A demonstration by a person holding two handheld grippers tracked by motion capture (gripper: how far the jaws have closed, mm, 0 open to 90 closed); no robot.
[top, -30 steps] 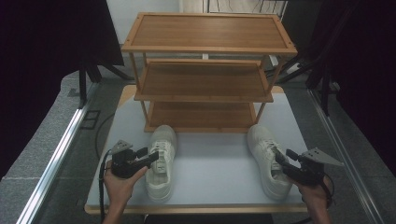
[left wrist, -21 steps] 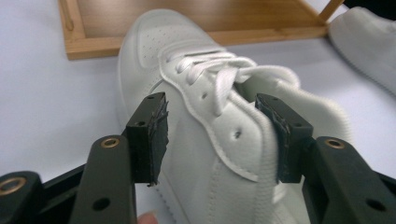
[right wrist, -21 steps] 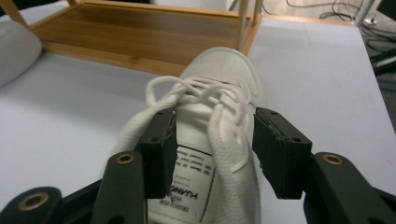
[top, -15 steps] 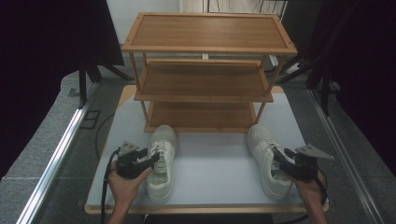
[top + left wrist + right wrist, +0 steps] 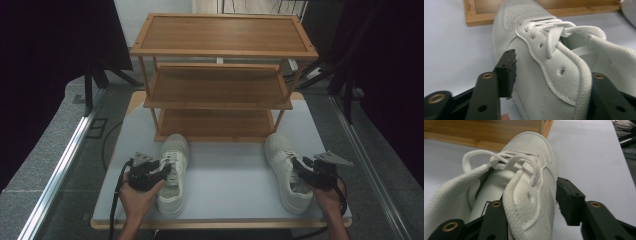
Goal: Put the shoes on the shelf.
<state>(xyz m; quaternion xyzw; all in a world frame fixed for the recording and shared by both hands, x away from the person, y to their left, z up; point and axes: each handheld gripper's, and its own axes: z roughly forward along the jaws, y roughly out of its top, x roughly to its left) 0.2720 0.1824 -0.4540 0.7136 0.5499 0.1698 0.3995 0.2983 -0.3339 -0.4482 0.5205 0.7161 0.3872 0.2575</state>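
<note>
Seen from above, a person's two forearms come in from the near edge of a pale grey table (image 5: 230, 175), each hand holding a black gripper.

The left gripper (image 5: 162, 172) sits at the outer side of the left shoe (image 5: 172, 172), a white lace-up sneaker lying on the table with its toe pointing away from the person. In the left gripper view, one finger (image 5: 507, 72) stands just beside the shoe's outer wall and the other finger is inside the opening, behind the padded collar. The fingers have just been closing with the shoe's side wall between them; a thin gap still shows at the outer finger, so they are spread around the wall rather than pinching it.

The right gripper (image 5: 302, 172) straddles the outer side of the right shoe (image 5: 287, 170), a matching white sneaker well apart from the first, toe also pointing away. In the right gripper view, one finger (image 5: 570, 201) stands clear of the outer wall and the other is hidden inside the collar. These fingers have also just been closing, and remain spread around the wall.

Beyond both toes stands a three-tier wooden shoe rack (image 5: 220, 82) at the far part of the table.
</note>
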